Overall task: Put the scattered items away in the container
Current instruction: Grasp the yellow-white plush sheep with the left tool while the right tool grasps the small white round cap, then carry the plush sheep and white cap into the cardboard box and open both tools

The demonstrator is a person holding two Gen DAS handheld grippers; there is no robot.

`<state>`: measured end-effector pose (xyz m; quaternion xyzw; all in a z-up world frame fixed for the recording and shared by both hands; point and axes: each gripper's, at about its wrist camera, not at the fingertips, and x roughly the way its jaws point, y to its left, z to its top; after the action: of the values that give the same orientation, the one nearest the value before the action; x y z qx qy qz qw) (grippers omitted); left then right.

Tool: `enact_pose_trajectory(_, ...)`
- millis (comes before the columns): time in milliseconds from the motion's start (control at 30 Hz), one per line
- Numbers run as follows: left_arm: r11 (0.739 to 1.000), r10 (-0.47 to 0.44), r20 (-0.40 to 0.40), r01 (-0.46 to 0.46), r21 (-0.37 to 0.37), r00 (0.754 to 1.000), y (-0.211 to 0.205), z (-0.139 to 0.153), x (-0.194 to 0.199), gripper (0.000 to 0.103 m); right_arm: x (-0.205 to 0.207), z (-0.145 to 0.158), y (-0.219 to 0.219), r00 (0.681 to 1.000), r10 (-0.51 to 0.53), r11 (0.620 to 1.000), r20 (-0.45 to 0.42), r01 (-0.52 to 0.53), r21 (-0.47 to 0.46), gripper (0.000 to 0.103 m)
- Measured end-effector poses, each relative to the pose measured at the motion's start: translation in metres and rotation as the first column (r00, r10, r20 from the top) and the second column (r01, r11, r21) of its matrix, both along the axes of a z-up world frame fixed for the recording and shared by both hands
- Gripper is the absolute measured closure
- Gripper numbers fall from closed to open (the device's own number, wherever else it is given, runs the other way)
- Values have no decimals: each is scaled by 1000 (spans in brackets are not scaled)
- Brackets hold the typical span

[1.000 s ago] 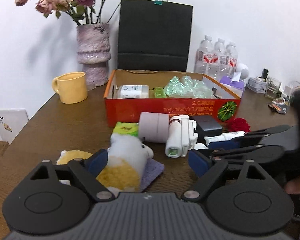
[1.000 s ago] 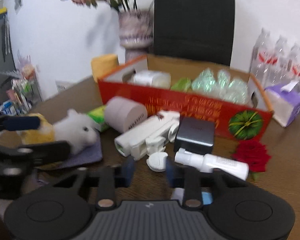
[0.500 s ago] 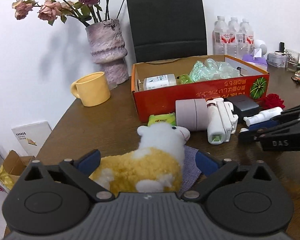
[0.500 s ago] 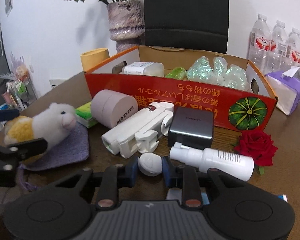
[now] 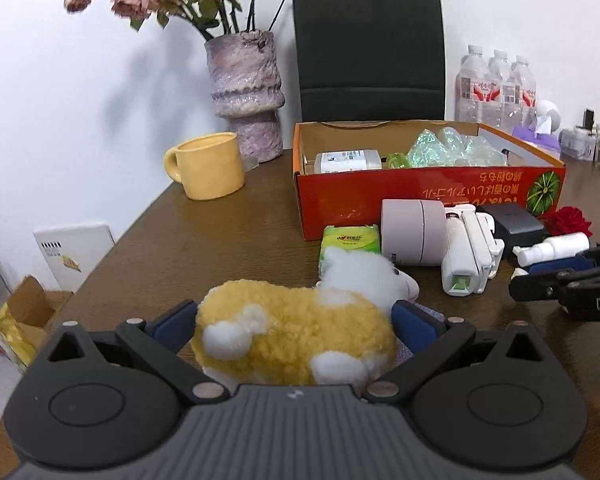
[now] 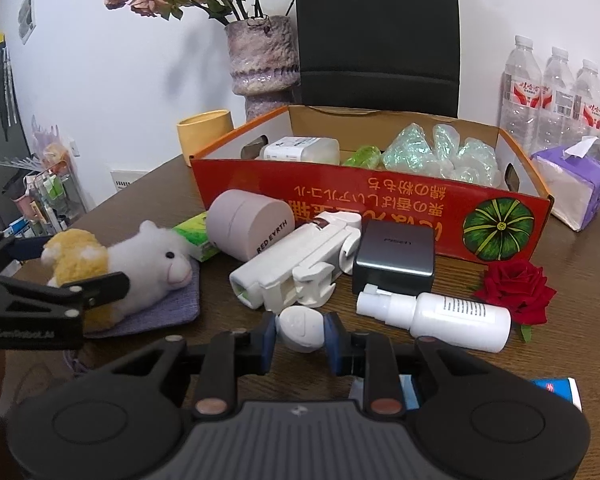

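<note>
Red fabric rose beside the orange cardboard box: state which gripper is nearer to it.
Right. The right gripper sits just left of the red fabric rose, past the white spray bottle. The left gripper is far left, around the yellow-and-white plush sheep.

3 water bottles (image 6: 556, 92), 1 red box (image 6: 340, 204), 1 yellow mug (image 5: 210, 166), 1 vase (image 5: 246, 94), 1 plush sheep (image 5: 300, 326), 1 rose (image 6: 516, 286), 1 spray bottle (image 6: 440, 316), 1 black charger (image 6: 394, 258)

My left fingers (image 5: 172, 326) flank the yellow-and-white plush sheep (image 5: 300, 328), which lies on a purple cloth mat (image 6: 156, 308) on the brown wooden table (image 5: 220, 240). My right fingers (image 6: 269, 340) bracket a small white oval case (image 6: 301, 327). Behind it lie a white folded phone holder (image 6: 296, 268) and a dark grey charger block (image 6: 394, 256), before the red cardboard box (image 6: 340, 208).
</note>
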<state>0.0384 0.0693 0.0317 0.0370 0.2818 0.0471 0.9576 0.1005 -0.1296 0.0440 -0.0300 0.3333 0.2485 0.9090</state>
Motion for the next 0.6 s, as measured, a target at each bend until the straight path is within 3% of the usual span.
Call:
enact_pose_trajectory(233,1000,1,-11,-1,-18,1000,3,-5,3,0,-5,2,0,1000,1,1000,7,-1,5,78)
enact_pose_trajectory(367,995,4,-38,-8,-101,999,10,-8,5,2,-9,6,1,1000,3,1000,19,-3,11,78)
enact_pose_trajectory(433,991,15,-27,-18,-136,1000,13,-5,2,8,-12,10,0,1000,1,1000,31,-2,13,78)
enact_pose_trajectory(600,992,26,56,-18,-127,998,9,23,-10,10,-16,22,-6,998,-11,1000,56,10,24,78)
